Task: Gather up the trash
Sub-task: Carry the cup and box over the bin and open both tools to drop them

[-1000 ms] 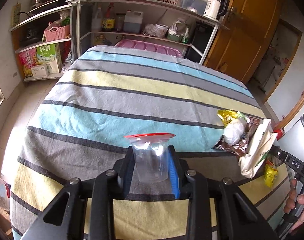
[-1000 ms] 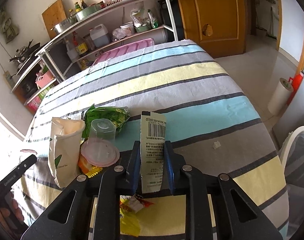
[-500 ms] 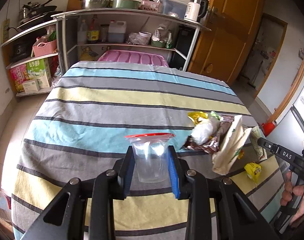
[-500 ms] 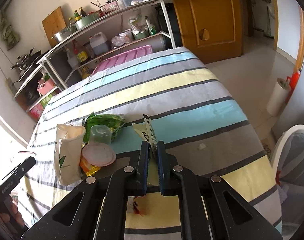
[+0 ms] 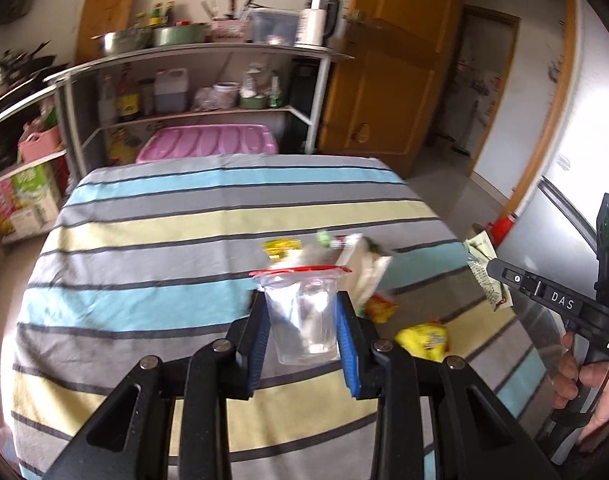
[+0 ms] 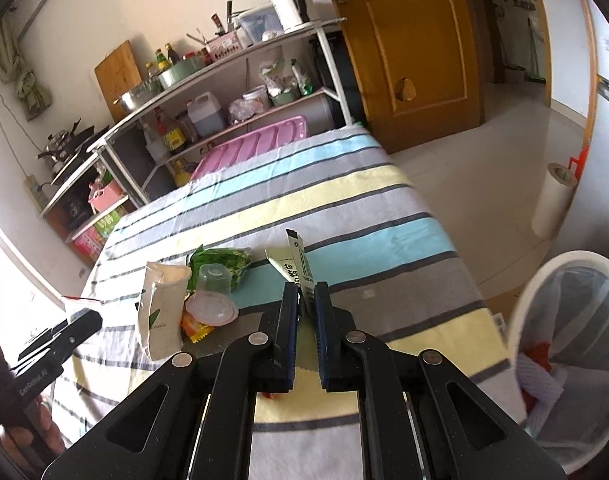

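My left gripper (image 5: 302,322) is shut on a clear plastic cup (image 5: 301,316) with a red rim and holds it above the striped table (image 5: 144,248). My right gripper (image 6: 305,300) is shut on a flat pale-green wrapper (image 6: 298,266), seen edge-on; it also shows in the left wrist view (image 5: 486,270). On the table lie a white paper bag (image 6: 160,314), a green snack bag (image 6: 220,262), a clear cup (image 6: 212,280) beside a pink lid (image 6: 211,307), an orange wrapper (image 6: 196,328) and a yellow packet (image 5: 424,338).
A white mesh trash bin (image 6: 572,356) with some trash inside stands on the floor at the table's right. A metal shelf rack (image 6: 232,92) with bottles and a pink tray (image 6: 256,142) stands behind the table. A wooden door (image 6: 416,48) is at the back right.
Both grippers have swung to the right and lifted with their loads. The trash bin has come into the right wrist view. The wrapper has turned edge-on in the right gripper.
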Demonstrator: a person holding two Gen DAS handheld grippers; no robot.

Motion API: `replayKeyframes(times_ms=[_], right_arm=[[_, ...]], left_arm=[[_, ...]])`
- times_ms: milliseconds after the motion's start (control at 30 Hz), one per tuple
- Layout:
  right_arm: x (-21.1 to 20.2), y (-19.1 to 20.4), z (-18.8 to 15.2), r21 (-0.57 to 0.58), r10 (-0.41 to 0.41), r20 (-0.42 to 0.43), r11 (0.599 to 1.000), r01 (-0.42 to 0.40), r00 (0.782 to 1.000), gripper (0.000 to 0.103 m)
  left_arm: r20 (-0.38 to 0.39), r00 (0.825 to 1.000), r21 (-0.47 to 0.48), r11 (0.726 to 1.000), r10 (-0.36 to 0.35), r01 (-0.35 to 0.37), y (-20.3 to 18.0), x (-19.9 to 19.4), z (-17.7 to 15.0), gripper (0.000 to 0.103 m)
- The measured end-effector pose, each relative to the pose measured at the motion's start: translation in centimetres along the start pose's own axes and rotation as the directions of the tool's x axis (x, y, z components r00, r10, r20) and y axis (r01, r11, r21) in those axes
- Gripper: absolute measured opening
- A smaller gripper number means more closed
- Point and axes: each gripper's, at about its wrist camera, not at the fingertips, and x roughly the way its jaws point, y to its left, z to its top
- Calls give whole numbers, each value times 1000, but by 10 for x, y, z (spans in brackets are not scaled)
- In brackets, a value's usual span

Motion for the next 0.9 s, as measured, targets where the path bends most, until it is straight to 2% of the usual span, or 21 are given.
replayKeyframes(times_ms=[200,400,667,900], right_arm=[[-31,-25,-3,25,-30,36,999,29,999,8],[-56,-58,-6,67,-80,61,995,76,995,8],[-86,-105,-17,136,-155,75,980,144,985,8],[-109,-151,-30,206,-223,69,957,205,972,8]], left_arm=[[-23,996,76,993,-89,90,-51,10,3,33],[-55,984,142,974,-168,174,-101,20,6,33],[-100,958,239,928,-268,285,-175,31,6,33],[-176,929,294,883,-326,366,-232,47,-4,33]])
